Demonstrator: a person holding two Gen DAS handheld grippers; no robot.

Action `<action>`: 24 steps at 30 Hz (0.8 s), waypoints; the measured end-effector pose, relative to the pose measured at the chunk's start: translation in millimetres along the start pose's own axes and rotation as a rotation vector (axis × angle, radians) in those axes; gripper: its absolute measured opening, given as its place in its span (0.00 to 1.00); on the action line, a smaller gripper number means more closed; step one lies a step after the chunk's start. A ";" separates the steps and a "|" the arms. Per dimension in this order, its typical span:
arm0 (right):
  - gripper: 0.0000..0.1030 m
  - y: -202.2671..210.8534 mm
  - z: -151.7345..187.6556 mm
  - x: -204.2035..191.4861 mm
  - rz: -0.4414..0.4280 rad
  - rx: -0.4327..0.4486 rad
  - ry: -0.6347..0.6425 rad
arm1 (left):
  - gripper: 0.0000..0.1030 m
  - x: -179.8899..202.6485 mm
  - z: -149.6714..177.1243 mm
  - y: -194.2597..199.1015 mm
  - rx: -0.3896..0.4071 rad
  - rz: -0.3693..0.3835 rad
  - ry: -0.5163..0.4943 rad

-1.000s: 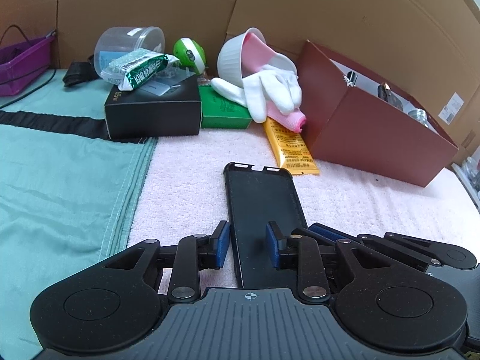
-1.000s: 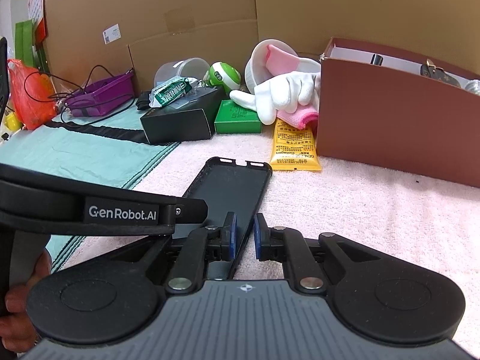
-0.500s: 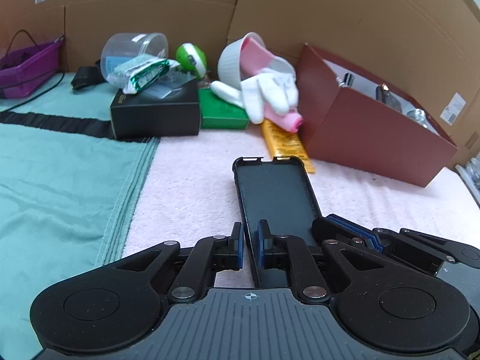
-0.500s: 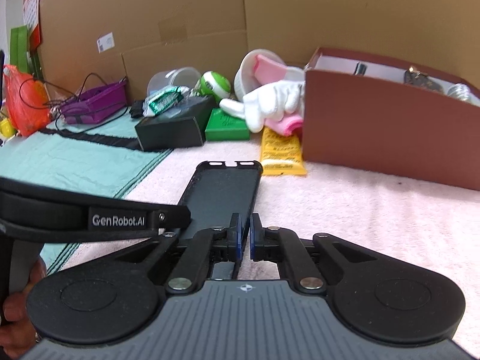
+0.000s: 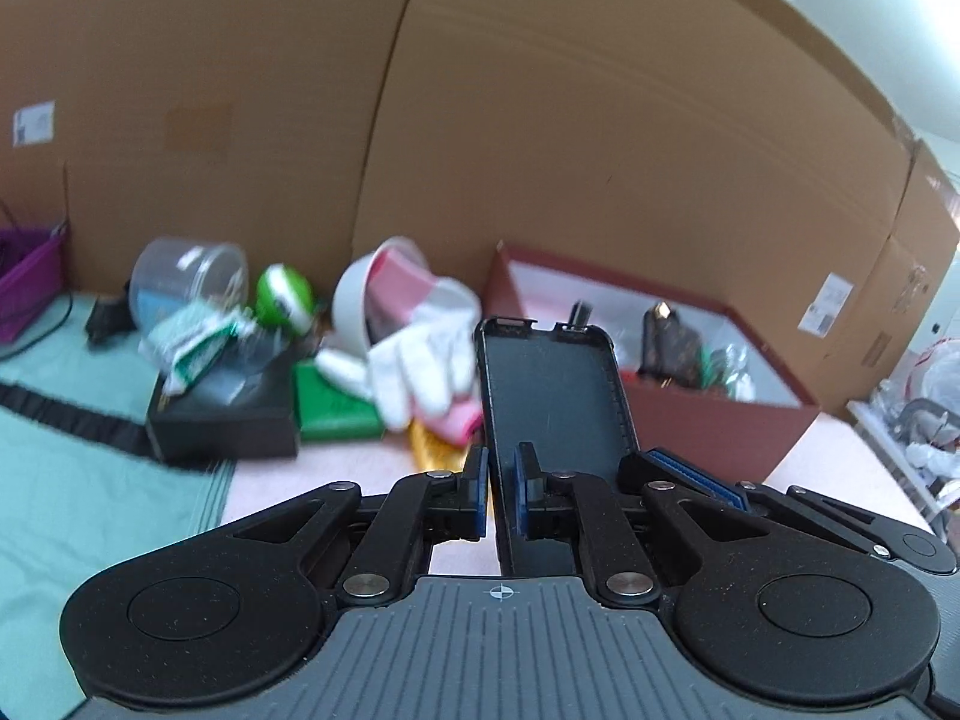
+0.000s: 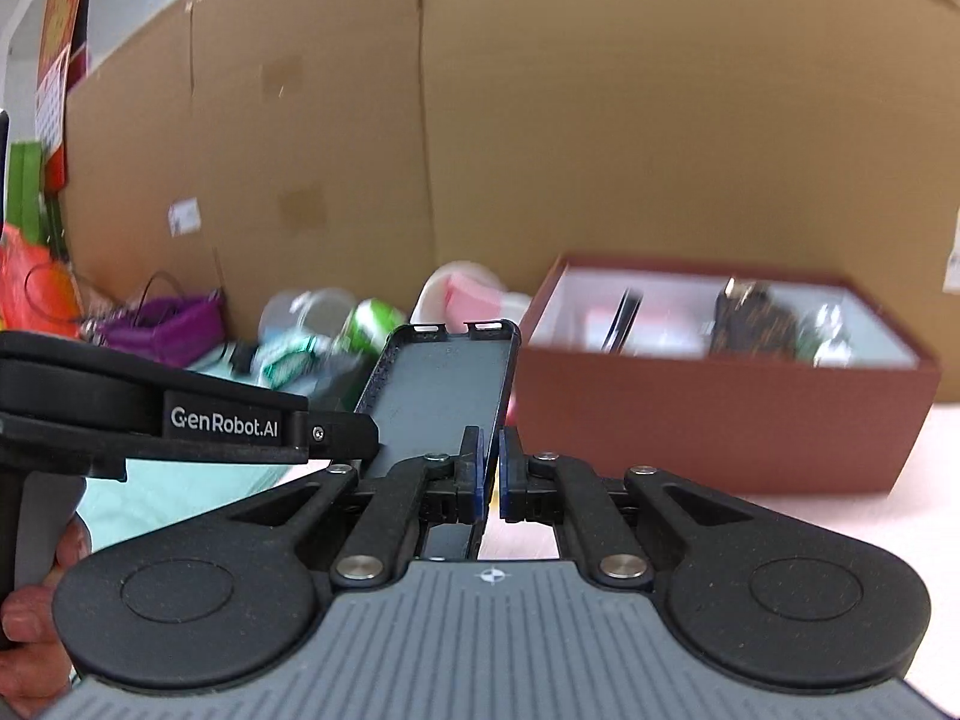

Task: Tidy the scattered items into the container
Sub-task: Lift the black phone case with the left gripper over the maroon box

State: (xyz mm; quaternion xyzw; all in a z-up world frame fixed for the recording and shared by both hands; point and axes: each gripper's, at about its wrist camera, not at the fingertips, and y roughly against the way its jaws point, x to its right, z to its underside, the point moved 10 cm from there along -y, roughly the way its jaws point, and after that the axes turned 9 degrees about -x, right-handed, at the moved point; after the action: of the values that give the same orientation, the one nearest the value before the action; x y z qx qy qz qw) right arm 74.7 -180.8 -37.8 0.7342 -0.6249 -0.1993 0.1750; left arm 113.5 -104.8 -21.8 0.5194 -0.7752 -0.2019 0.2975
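- Left gripper [image 5: 501, 483] clamped on left edge of black phone case [image 5: 555, 396].
- Right gripper [image 6: 490, 474] clamped on right edge.
- Case held aloft, in front of red box [image 6: 720, 426].

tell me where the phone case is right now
The phone case is held off the table by both tongs, left and right, in front of the red box.

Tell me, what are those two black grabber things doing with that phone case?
A person is tidying up. Both grippers, the left gripper and the right gripper, have their jaws shut on opposite edges of the black phone case, holding it up off the pink towel. The red box, already holding a few items, sits just ahead.
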 end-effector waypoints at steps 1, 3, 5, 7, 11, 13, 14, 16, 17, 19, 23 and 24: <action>0.06 1.5 -6.4 3.9 0.006 0.016 -0.002 | 0.05 4.2 -7.1 -0.3 0.012 0.005 -0.007; 0.06 3.4 -19.0 11.2 0.021 0.046 -0.003 | 0.05 12.1 -20.1 -2.4 0.032 0.017 -0.018; 0.06 3.1 -31.0 20.0 0.035 0.071 -0.007 | 0.05 19.3 -33.0 -5.2 0.047 0.030 -0.025; 0.06 0.9 -42.7 28.1 0.043 0.087 -0.014 | 0.05 25.5 -45.0 -9.4 0.059 0.041 -0.035; 0.05 -7.9 -64.6 44.9 0.064 0.107 -0.018 | 0.05 35.4 -66.3 -20.9 0.075 0.061 -0.052; 0.05 -14.6 -74.4 54.3 0.076 0.114 -0.027 | 0.05 40.1 -75.6 -29.2 0.081 0.068 -0.063; 0.05 -18.5 -78.2 59.6 0.081 0.115 -0.030 | 0.05 42.3 -79.6 -34.4 0.081 0.070 -0.068; 0.05 -26.2 -83.6 68.3 0.093 0.114 -0.038 | 0.05 45.4 -86.4 -46.8 0.075 0.072 -0.081; 0.05 -31.7 -86.0 73.0 0.098 0.110 -0.043 | 0.05 46.0 -89.1 -52.4 0.071 0.072 -0.085; 0.05 -42.8 -89.1 81.3 0.103 0.101 -0.057 | 0.05 46.3 -94.0 -65.0 0.062 0.073 -0.090; 0.05 -64.3 -88.7 95.0 0.100 0.075 -0.087 | 0.05 44.9 -100.8 -88.2 0.043 0.077 -0.086; 0.05 -69.8 -88.1 97.8 0.099 0.069 -0.093 | 0.05 44.4 -101.1 -93.9 0.037 0.074 -0.086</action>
State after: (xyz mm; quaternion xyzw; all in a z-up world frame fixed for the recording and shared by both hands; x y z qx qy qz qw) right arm 192.6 -265.6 -4.6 0.6978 -0.6746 -0.2028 0.1300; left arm 233.1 -181.9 5.9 0.4866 -0.8097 -0.1985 0.2613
